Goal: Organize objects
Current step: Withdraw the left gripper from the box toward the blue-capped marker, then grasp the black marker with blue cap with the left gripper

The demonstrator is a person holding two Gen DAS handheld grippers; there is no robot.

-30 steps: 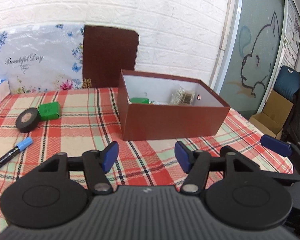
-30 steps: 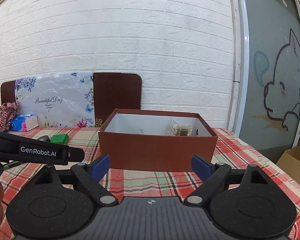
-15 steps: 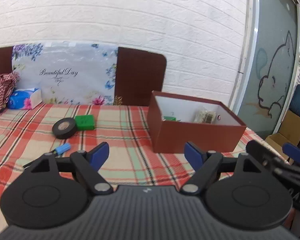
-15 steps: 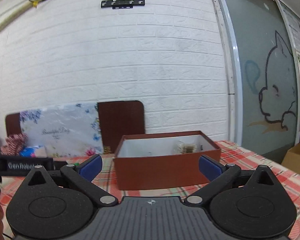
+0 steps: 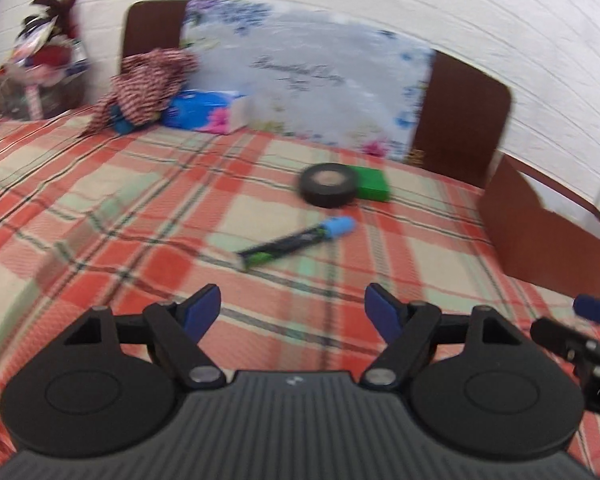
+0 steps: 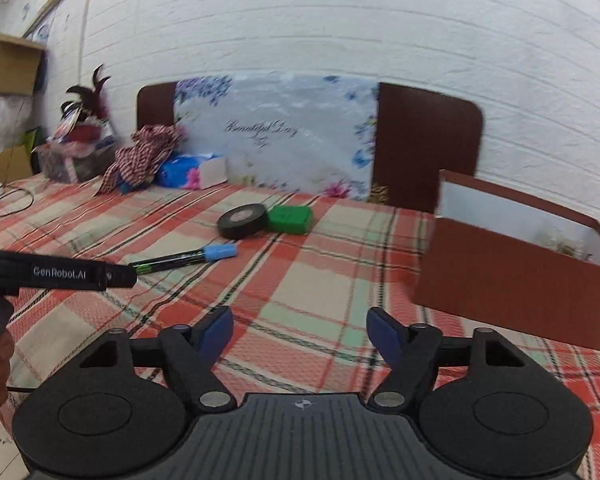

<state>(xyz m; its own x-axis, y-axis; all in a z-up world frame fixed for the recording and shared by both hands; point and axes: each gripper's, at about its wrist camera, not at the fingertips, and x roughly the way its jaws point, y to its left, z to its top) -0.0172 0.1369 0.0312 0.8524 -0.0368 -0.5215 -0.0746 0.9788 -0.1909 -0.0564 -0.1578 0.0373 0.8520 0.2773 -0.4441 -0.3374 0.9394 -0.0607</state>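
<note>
Left gripper [image 5: 293, 312] hovers low over the plaid tablecloth [image 5: 100, 216], jaws spread wide with nothing between the blue pads. Straight ahead of it, a short way off and clear of the fingertips, lies the marker [image 5: 298, 243]. It's flat on the cloth, long axis running diagonally: blue cap up and to the right, toward the box, black barrel with green print trailing down-left toward the gripper. The left view is blurred, so the print can't be read.

Beyond the marker sits the roll of black tape [image 5: 328, 184], lying flat with its pale core facing up, and touching its right side is a green block [image 5: 373, 185].

Right gripper [image 6: 300, 330] is also released, jaws wide apart and holding nothing, above the cloth. From its view the marker [image 6: 184, 258] is ahead and to the left, well apart, cap pointing right; the barrel's tail end disappears behind the left gripper's black body, which pokes in from the left edge with "GenRobot.AI" on it. The tape roll [image 6: 243, 221] and green block [image 6: 290, 219] lie farther back, side by side.

The brown cardboard box [image 6: 512, 280] stands open on the right of the table, white inside, something pale and indistinct in its far corner. A tissue pack [image 6: 192, 171] and a checked cloth [image 6: 146, 152] rest against the floral board [image 6: 284, 132] at the back.
</note>
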